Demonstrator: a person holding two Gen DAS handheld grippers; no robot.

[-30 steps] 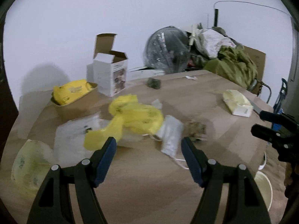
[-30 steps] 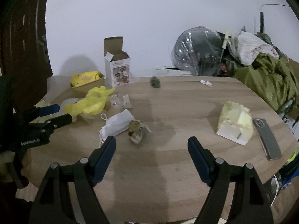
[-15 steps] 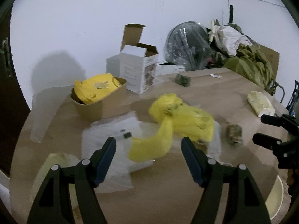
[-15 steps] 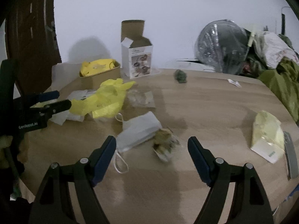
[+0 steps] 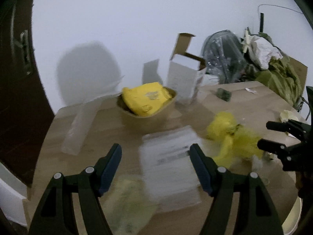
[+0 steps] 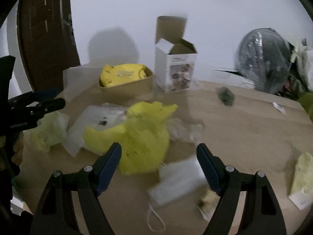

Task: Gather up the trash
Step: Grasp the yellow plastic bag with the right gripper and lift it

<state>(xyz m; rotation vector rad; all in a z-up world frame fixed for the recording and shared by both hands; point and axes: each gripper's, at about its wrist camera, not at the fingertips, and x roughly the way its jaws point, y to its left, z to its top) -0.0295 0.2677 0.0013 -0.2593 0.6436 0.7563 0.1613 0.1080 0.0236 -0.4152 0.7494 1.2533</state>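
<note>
Trash lies scattered on a round wooden table (image 6: 244, 129). A crumpled yellow plastic bag (image 6: 142, 135) sits in the middle, just beyond my right gripper (image 6: 158, 154), which is open and empty. A white face mask (image 6: 176, 182) lies flat between its fingers, lower down. My left gripper (image 5: 155, 155) is open and empty over a clear plastic sleeve with a label (image 5: 172, 156); the yellow bag (image 5: 230, 137) is to its right. A pale green wrapper (image 5: 127, 201) lies near the table's front edge. Each gripper shows at the edge of the other's view.
A brown bowl (image 5: 148, 115) holds a yellow packet (image 5: 146, 98). Behind it stands an open white carton (image 6: 176, 66). A small dark green wad (image 6: 226, 96) and a pale wrapped package (image 6: 303, 174) lie further right. A fan and piled clothes (image 5: 279, 76) stand behind the table.
Both grippers swung left across the table. The yellow bag slid rightward in the left view and came close under the right gripper. Both stayed open and empty.
</note>
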